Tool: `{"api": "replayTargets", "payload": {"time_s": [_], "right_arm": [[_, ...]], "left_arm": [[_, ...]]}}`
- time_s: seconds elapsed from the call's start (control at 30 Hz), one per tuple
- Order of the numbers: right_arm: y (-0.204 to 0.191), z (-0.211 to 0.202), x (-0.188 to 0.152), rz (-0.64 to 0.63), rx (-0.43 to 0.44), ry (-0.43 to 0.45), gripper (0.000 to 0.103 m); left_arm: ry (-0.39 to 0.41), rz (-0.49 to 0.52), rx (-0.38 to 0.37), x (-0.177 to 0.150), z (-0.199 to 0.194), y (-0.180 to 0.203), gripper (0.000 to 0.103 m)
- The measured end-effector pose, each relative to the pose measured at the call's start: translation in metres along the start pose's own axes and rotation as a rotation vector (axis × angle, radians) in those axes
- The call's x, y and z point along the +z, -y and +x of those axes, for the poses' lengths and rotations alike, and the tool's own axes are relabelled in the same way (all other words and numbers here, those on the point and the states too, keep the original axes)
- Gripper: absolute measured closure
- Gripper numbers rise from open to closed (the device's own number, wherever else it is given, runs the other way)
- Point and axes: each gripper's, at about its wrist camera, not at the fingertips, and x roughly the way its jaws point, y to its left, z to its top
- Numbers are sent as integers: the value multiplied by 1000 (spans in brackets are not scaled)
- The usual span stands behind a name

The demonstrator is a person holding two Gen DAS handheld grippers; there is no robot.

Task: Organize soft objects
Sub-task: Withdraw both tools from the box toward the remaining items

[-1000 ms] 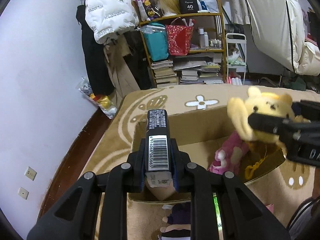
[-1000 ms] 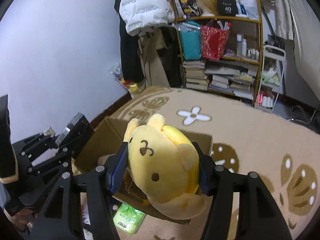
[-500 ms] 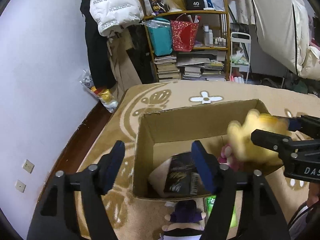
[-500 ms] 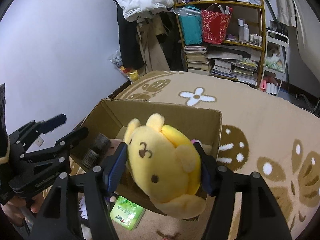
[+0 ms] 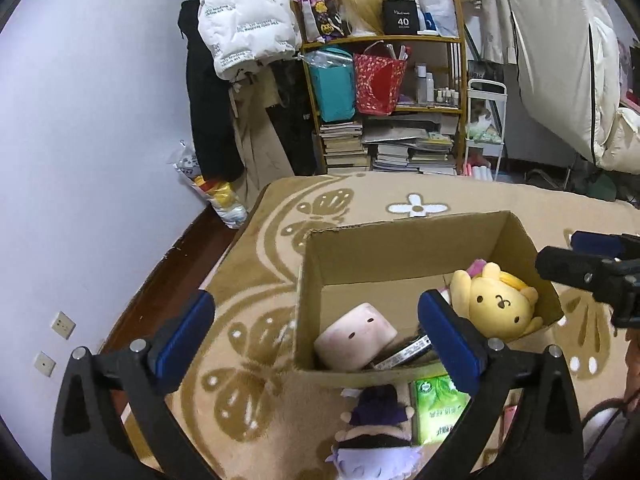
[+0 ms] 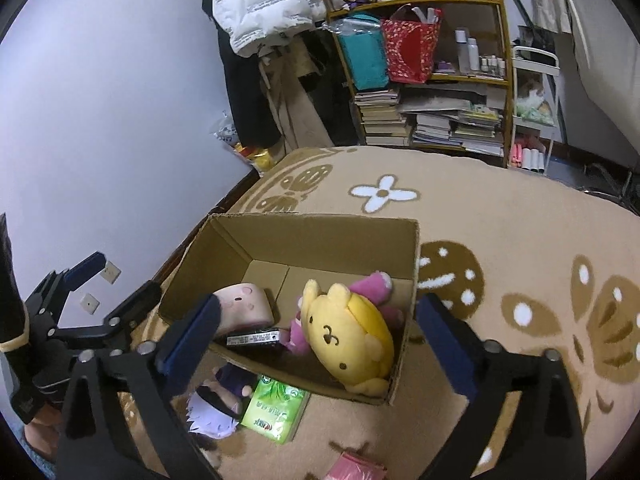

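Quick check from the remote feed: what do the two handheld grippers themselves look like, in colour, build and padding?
Both match. The left gripper and right gripper have matte black angular frames with triangular cut-outs and silver bolts at the joints. Each finger carries a blue pad. A dark sleeve with a pale cuff shows behind the left one.

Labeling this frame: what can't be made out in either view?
- Pink plush: mostly hidden behind yellow plush, right view.
- Dark packet label: too small, both views.
- Purple-haired doll: cut by left view's bottom edge.
- Pink item: cut by right view's bottom edge.
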Motion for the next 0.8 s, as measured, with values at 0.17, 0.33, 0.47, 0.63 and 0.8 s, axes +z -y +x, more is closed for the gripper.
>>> {"api": "replayTargets", "payload": {"time_s": [0.17, 0.33, 0.47, 0.63, 0.8], "right_arm": [[-7, -16, -1, -13, -3, 7, 0], [-17, -35, -9, -41, -3, 18, 0], [-23, -47, -17, -46, -3, 23, 0], [-29, -61, -26, -46, 5, 32, 0], [-37, -73, -35, -48, -10, 44, 0]], "left_arm": [[11, -3, 21, -2, -19, -7, 2], [11, -33, 21, -4, -37, -13, 2], [16, -50, 20, -8, -52, -16, 1], [-6, -59, 23, -16, -69, -19, 1], [-23, -67, 17, -27, -83, -17, 1]]}}
